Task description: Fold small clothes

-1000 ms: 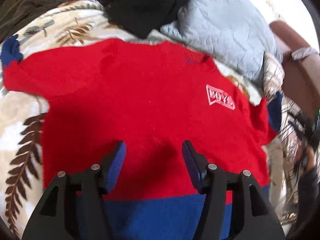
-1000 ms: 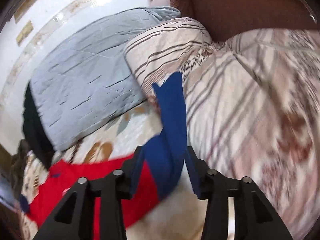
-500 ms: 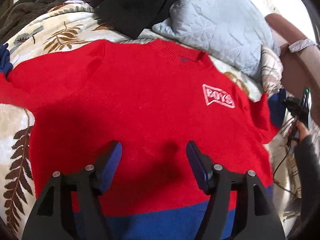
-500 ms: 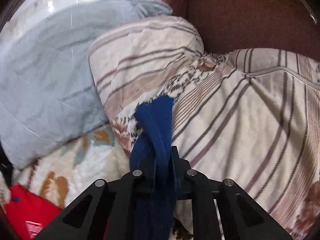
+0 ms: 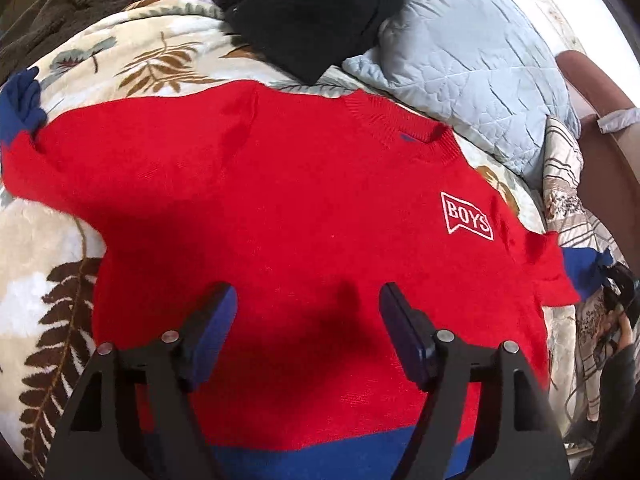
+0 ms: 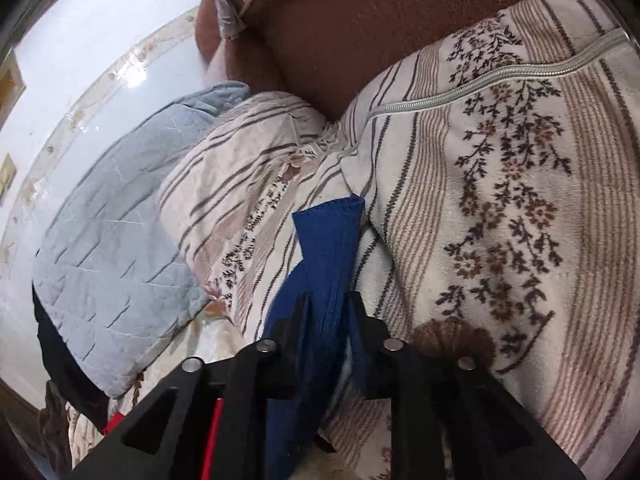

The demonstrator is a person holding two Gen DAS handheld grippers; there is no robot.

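Under the left wrist camera, a red sweater [image 5: 304, 208] is lying spread face up on a leaf-patterned blanket [image 5: 52, 264], its white "BOYS" patch [image 5: 466, 220] toward the right and its blue hem band [image 5: 328, 456] running along the bottom edge of the view. The left gripper [image 5: 308, 312] is hovering over the lower middle of the sweater's body with its jaws standing wide and just having been opening; nothing is sitting between them, only red knit below. One blue cuff [image 5: 22, 104] is lying out at the far left, and the other blue cuff is stretching off to the right toward a person's hand [image 5: 616, 320]. A black garment [image 5: 308, 12] and a pale blue quilted pillow [image 5: 472, 64] are lying beyond the collar.

Through the right wrist camera, the right gripper [image 6: 326, 304] is pinching the sweater's blue cuff [image 6: 326, 240] between narrow jaws that have just been easing slightly apart, the cuff's end sticking out past the fingertips. Behind it, a striped floral pillow [image 6: 500, 208] is leaning against a brown headboard [image 6: 352, 32], with the quilted pillow at left.
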